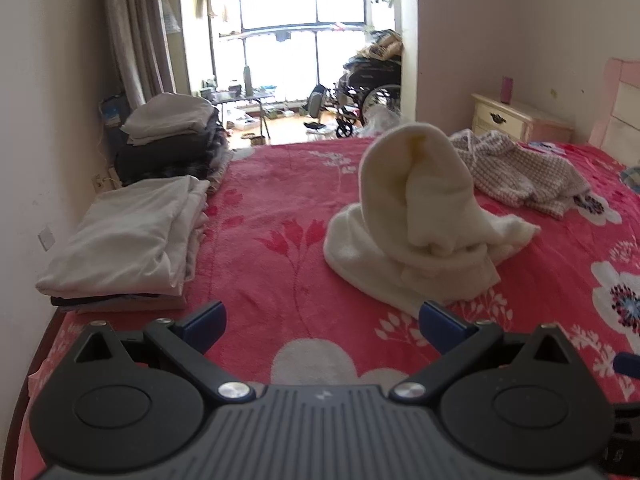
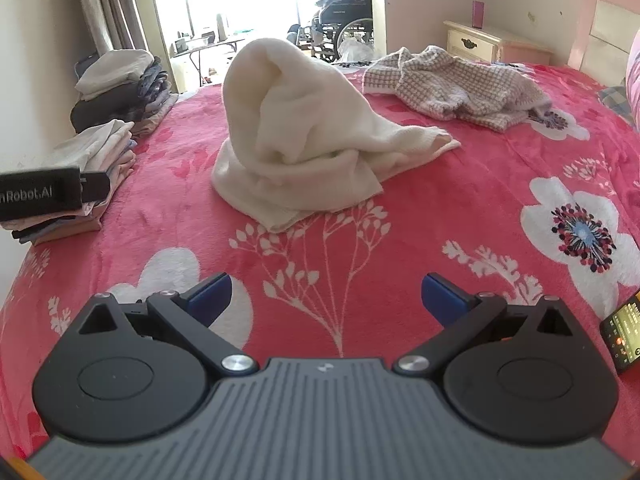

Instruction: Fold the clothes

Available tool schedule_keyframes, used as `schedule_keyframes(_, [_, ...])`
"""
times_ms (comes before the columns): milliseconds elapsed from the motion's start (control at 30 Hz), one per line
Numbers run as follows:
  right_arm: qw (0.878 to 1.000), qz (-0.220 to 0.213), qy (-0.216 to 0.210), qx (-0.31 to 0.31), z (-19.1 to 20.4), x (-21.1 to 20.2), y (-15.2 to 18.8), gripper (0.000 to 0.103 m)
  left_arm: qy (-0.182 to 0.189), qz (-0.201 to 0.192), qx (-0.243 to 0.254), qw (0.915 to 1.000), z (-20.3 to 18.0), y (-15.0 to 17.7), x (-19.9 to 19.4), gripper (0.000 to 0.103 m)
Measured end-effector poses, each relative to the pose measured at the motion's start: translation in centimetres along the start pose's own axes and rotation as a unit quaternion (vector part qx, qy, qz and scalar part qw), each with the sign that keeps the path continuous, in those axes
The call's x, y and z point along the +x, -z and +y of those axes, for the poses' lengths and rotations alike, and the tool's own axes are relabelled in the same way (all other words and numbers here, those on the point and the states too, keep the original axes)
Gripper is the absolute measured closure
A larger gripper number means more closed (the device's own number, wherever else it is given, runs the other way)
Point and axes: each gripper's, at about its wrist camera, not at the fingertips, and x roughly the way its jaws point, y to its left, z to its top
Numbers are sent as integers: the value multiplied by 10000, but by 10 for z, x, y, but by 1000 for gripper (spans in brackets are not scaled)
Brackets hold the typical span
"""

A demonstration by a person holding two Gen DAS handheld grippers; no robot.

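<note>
A cream fleece garment [image 1: 424, 220] lies heaped in a tall crumpled mound on the red flowered bedspread [image 1: 280, 264], seen ahead in both wrist views [image 2: 304, 136]. Behind it to the right sprawls a checked knit garment [image 1: 520, 168] [image 2: 456, 84], unfolded. My left gripper [image 1: 322, 322] hovers near the bed's front with its blue pads [image 1: 208, 320] wide apart, open, nothing between them. My right gripper [image 2: 326, 300] is likewise open and empty, short of the cream mound. Part of the left gripper's black body [image 2: 44, 192] shows at the right wrist view's left edge.
Folded stacks of pale clothes [image 1: 128, 236] and darker clothes [image 1: 172, 140] line the bed's left edge by the wall. A phone [image 2: 622, 336] lies at the right. A cream nightstand [image 1: 516, 120], pink headboard [image 2: 608, 24] and a wheelchair [image 1: 368, 88] stand beyond.
</note>
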Motion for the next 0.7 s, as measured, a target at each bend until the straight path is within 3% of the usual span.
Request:
schedule_keyframes(167, [10000,-7,-53,11,4,2,-4,1,36,-8,-149,9999,1,10,-7,0])
schedule_keyframes(367, [10000,-8,9,25,-5,10,2,1,354,330,-129,9987,9,8,14,0])
schedule_keyframes(500, [9999,10,114,48,-3,13,0,1,334,579,-31,9978,5,15,22,0])
schedule_keyframes(700, [9996,5,261,-48,4,10,0,1,253,546,-350,9976,13,16,19,0])
